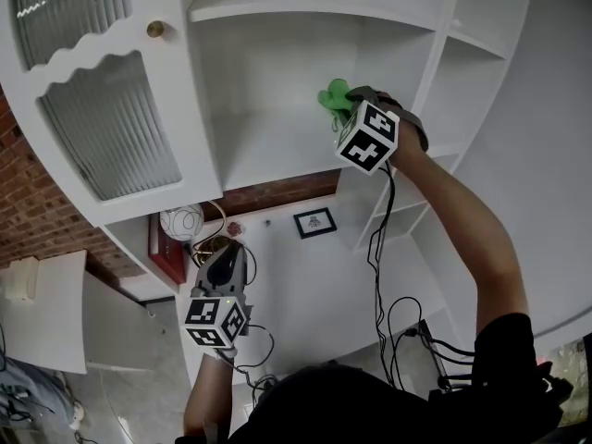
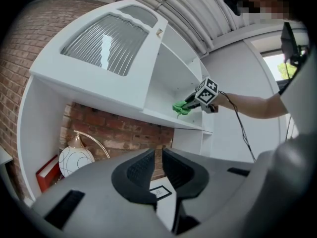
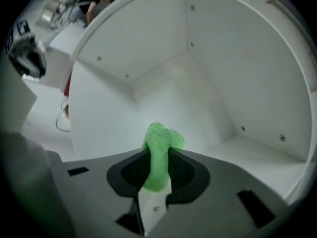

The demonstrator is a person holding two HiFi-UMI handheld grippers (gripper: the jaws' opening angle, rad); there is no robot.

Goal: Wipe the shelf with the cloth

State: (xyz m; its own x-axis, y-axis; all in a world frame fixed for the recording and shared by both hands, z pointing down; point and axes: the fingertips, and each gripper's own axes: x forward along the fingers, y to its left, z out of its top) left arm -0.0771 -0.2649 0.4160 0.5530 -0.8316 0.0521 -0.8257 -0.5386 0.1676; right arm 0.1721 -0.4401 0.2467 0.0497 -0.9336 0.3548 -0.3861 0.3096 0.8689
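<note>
Green cloth (image 1: 335, 96) — bunched, fuzzy — pinched in the right gripper (image 3: 159, 153) inside the white shelf (image 1: 277, 151) bay.

You face a white shelf unit (image 1: 277, 155) set against a red brick wall (image 1: 37, 183). Its left door has ribbed glass (image 1: 111, 141) in a scalloped frame, with a brass knob (image 1: 155, 29). In the recess below:
- a globe lamp (image 1: 181, 221)
- a red box (image 1: 165, 248) upright at the left edge
- a small framed picture (image 1: 314, 221)

There is a corrugated ceiling (image 2: 198, 14) overhead. Daylight shows in a window (image 2: 282, 66) at the left gripper view's right edge.
</note>
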